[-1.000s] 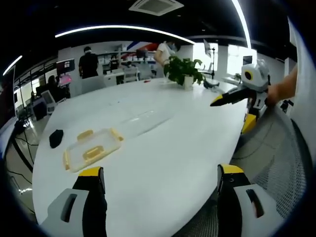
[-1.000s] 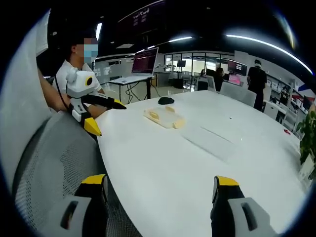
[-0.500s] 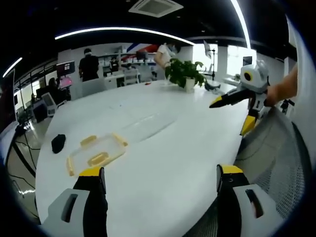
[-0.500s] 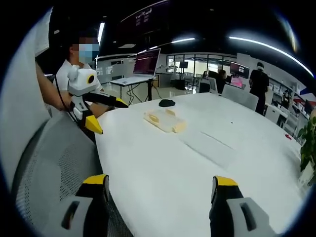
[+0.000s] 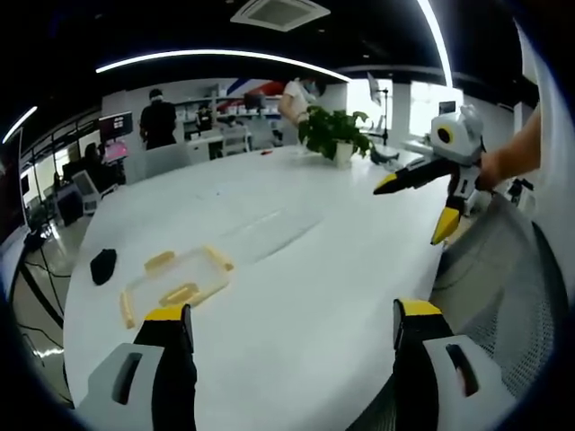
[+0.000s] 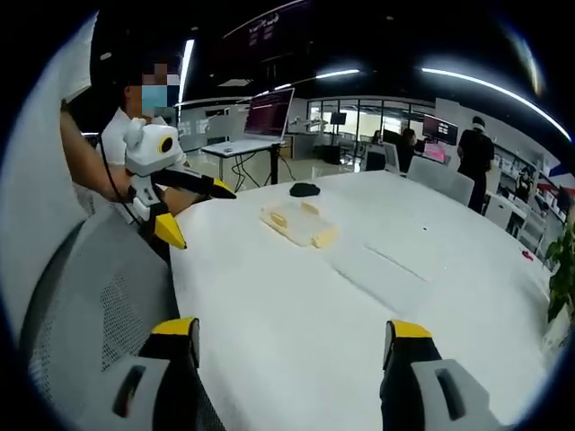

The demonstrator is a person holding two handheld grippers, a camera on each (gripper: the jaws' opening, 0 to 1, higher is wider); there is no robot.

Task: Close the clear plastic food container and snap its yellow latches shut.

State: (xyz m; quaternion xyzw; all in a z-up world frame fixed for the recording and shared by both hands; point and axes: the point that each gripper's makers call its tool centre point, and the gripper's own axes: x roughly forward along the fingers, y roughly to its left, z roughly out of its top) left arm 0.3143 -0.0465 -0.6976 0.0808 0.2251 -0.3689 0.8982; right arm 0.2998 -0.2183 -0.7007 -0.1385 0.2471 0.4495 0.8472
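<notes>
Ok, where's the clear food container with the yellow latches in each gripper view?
Left gripper view: container lies on the white table, lower left, just above the left jaw.
Right gripper view: container sits upper centre, far across the table.
Shared landmark: the black object lying beside it.

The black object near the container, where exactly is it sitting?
The black object lies on the white table near its far edge, just beyond the clear container, apart from it.
</notes>
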